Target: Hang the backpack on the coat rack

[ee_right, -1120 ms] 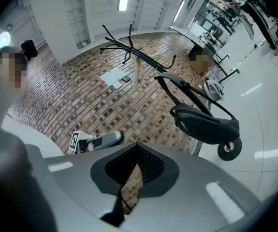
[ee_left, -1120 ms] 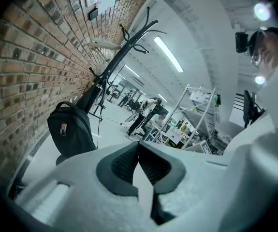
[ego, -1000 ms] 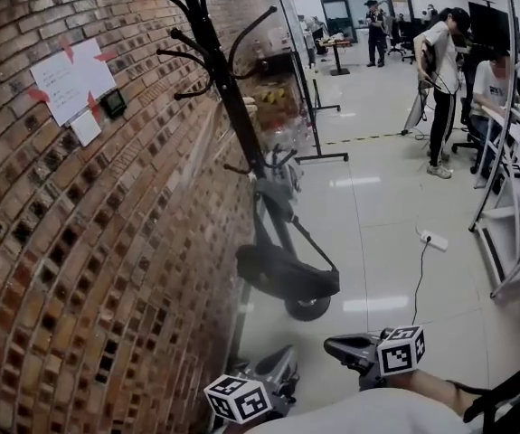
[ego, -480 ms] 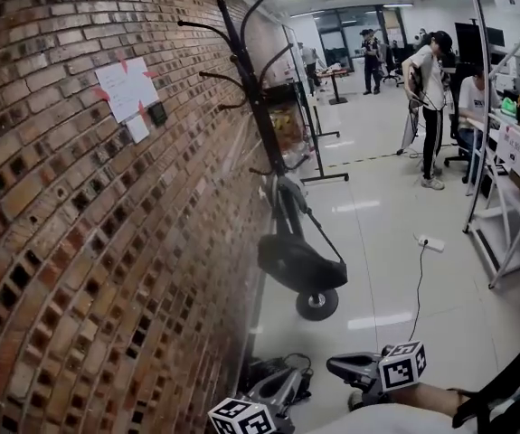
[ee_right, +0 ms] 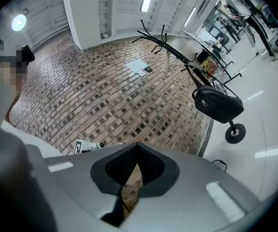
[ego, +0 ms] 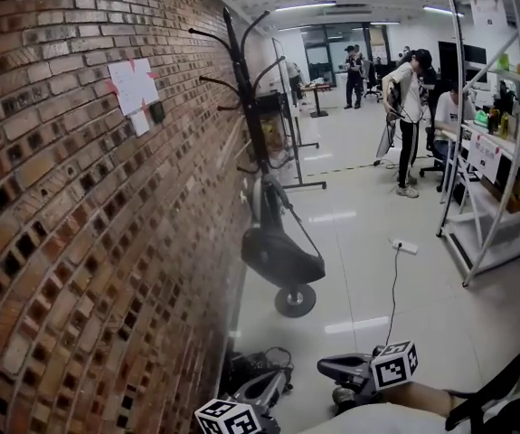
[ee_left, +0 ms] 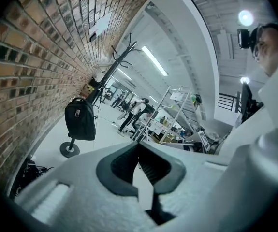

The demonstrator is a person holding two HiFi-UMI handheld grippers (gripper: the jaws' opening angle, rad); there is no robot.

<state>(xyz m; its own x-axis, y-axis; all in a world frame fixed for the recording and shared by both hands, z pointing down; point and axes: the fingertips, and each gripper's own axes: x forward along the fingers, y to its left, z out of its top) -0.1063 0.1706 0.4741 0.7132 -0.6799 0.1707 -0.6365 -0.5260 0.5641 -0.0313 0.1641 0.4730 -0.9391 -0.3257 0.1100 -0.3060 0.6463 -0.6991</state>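
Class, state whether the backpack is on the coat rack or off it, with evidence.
On it. The backpack hangs from the coat rack, clear of the floor, above the rack's round base.

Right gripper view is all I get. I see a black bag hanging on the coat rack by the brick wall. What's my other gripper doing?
Observer: The left gripper has its jaws shut, with nothing between them.
Operator: Is there stuff on the floor near it?
Observer: Yes, a black heap of cables, or what looks like cables, lies at the foot of the brick wall.
Operator: And on the side away from the wall?
Observer: A metal shelf unit stands there, with a white sign on it.
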